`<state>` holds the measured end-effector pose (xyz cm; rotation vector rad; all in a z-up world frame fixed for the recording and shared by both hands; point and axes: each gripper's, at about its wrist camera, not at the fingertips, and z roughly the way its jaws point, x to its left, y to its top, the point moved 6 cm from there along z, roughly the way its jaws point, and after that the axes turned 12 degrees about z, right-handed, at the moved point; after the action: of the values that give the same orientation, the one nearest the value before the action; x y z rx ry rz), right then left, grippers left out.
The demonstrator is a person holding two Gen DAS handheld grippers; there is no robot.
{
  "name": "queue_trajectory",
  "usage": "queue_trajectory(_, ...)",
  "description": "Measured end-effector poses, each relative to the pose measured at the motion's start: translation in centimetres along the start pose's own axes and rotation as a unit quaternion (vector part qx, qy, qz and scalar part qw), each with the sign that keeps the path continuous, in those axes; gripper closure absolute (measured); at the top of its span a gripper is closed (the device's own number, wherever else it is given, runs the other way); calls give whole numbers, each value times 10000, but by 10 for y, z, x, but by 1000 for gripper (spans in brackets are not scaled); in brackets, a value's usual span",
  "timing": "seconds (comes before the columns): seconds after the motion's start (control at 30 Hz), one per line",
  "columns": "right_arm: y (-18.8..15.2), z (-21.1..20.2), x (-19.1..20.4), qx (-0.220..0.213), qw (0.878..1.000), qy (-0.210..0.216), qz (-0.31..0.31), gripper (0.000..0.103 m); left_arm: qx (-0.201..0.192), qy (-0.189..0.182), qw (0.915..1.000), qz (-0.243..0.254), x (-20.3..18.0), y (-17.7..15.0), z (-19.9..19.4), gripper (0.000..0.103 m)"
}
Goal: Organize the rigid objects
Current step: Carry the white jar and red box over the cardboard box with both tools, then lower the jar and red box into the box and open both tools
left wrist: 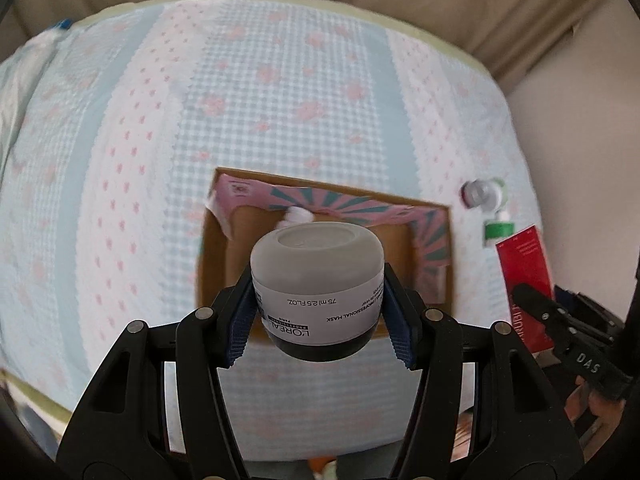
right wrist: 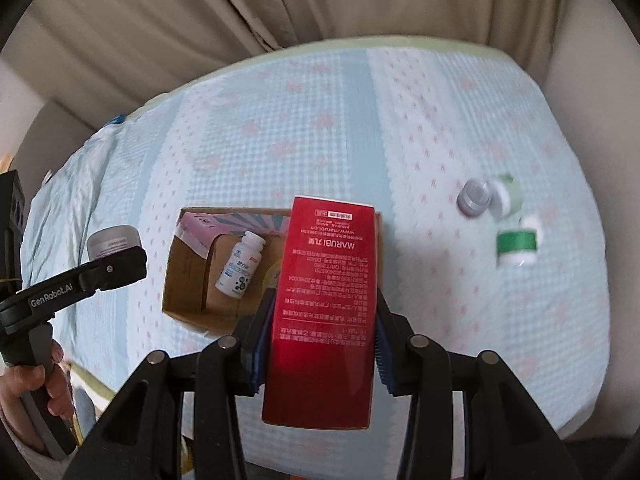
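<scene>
The left gripper (left wrist: pixel 318 312) is clamped on a jar (left wrist: pixel 318 280), its blue-padded fingers (left wrist: pixel 240 320) pressing the white label from both sides. The jar is held upside down: dark lid toward the camera, frosted base facing away, print inverted. It hangs above the near edge of the box (left wrist: pixel 440 256), an open cardboard carton lying on the bed (left wrist: pixel 280 100).

The right gripper (right wrist: pixel 320 336) is closed on a red carton (right wrist: pixel 326 300), fingers (right wrist: pixel 262 340) squeezing its two long sides. The carton stands on end between them, white text upside down, and its far end overlaps the right side of the box (right wrist: pixel 188 276) in this view. In the left wrist view the same red carton (left wrist: pixel 524 276) sits to the right of the box.

Inside the box a white bottle (right wrist: pixel 240 266) lies on its side on the floor, cap pointing to the far wall, beside pink-and-teal printed flaps. Something yellow shows next to it, mostly hidden by the carton.

Right of the box, well apart from it, two small pots rest on the bed: a grey-lidded pot (right wrist: pixel 476 198) tipped over, and just nearer a green-banded pot (right wrist: pixel 516 244). Both are blurred.

Beyond the bed hang beige curtains (right wrist: pixel 280 20).
</scene>
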<state>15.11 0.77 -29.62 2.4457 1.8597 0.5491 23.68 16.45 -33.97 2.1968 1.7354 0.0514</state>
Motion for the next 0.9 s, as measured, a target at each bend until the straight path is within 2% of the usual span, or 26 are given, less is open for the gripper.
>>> queue_trajectory(0.2, -6, 41, 12, 186, 9994, -190, 224, 63, 451, 40, 9985, 296, 26, 3, 50, 49)
queue_trajectory(0.47, -12, 102, 13, 568, 9972, -272, 402, 63, 1035, 52, 9928, 599, 36, 0, 111, 49)
queue_trajectory(0.57, -8, 124, 7, 671, 9954, -339, 599, 63, 1195, 143, 9895, 802, 36, 3, 129, 49)
queue_trajectory(0.9, 2, 169, -4, 982, 9919, -532, 611, 63, 1539, 312, 9789, 1310, 33, 17, 176, 49)
